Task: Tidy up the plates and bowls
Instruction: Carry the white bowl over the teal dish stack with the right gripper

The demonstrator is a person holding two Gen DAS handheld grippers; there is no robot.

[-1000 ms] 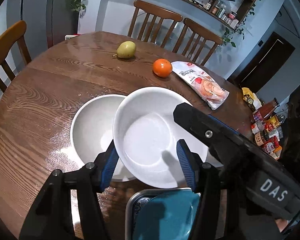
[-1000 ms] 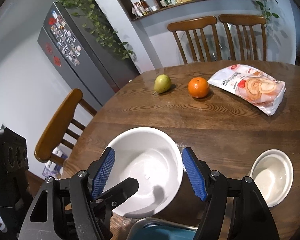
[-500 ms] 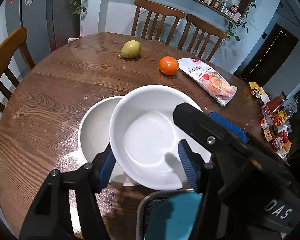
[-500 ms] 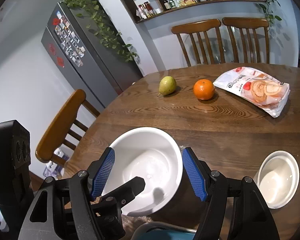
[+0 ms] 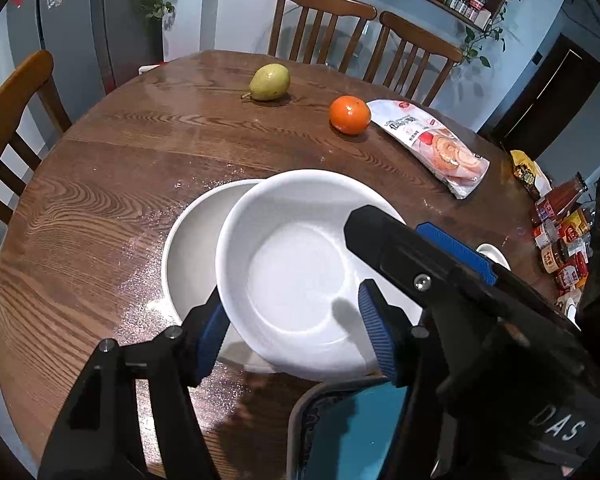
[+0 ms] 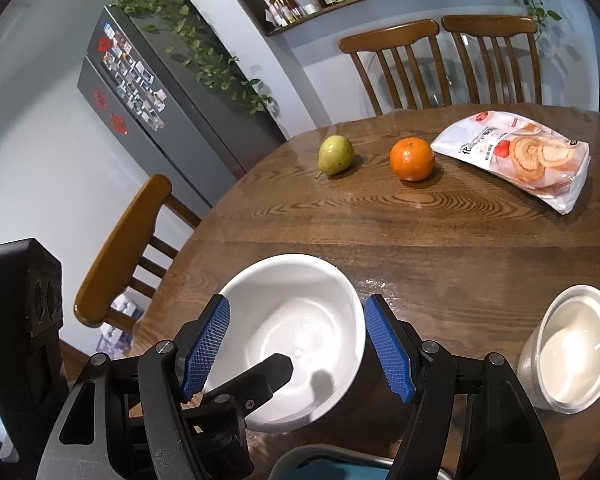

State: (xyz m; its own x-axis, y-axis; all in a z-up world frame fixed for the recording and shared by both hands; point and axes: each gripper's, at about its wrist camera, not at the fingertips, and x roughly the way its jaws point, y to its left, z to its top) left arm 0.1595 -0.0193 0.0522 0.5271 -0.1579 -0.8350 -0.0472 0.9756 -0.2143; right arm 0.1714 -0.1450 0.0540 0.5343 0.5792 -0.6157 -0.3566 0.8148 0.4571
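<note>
On the round wooden table, near edge: one white bowl held tilted above and overlapping a second white bowl that rests on the wood beneath it. Left gripper: blue-padded fingers spread, one on each side of the upper bowl's near rim; whether the pads press the rim cannot be told. Right gripper: blue-padded fingers spread wide, flanking the same upper bowl from the other side, neither pad seen touching its wall. Small white bowl: upright on the table to the right, well apart from the pair. Teal-lined tray: only a corner shows at the lower edge of both views, just beside the bowls. Far half of table: pear, orange and a bag of rolled cakes in a row, the orange near the bag. Surroundings: wooden chairs at the far side, another at the left, grey refrigerator with magnets, and trailing plant.
</note>
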